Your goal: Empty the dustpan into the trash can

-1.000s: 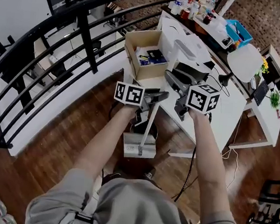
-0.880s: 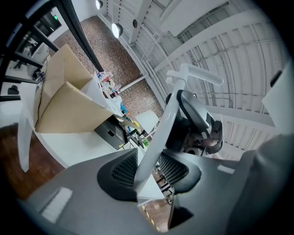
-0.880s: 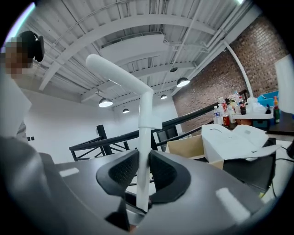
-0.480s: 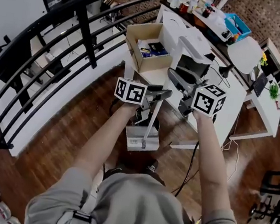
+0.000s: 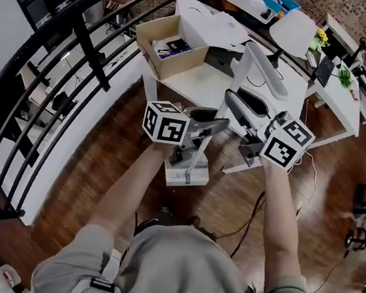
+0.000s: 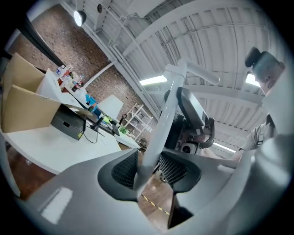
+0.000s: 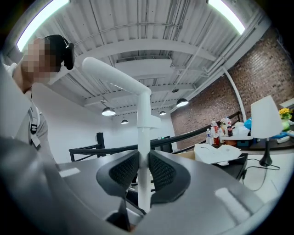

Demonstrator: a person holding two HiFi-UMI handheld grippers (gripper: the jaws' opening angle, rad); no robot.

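Observation:
A white long-handled dustpan hangs over the wooden floor in front of me, and both grippers hold its pole. My left gripper is shut on the pole's lower part, which runs slanting up between its pads. Higher on the same pole, my right gripper has just closed a little further and is shut on it. The pole ends in a bent white grip above both grippers. The left gripper view shows the right gripper's body just beyond the pole. No trash can is in sight.
A white desk with an open cardboard box stands just beyond the dustpan. A black railing curves along the left. A second white table is at the back right. Cables trail on the floor at my right.
Both grippers have risen and moved across with the dustpan still held. The desk and box have slid to the left and back in the head view.

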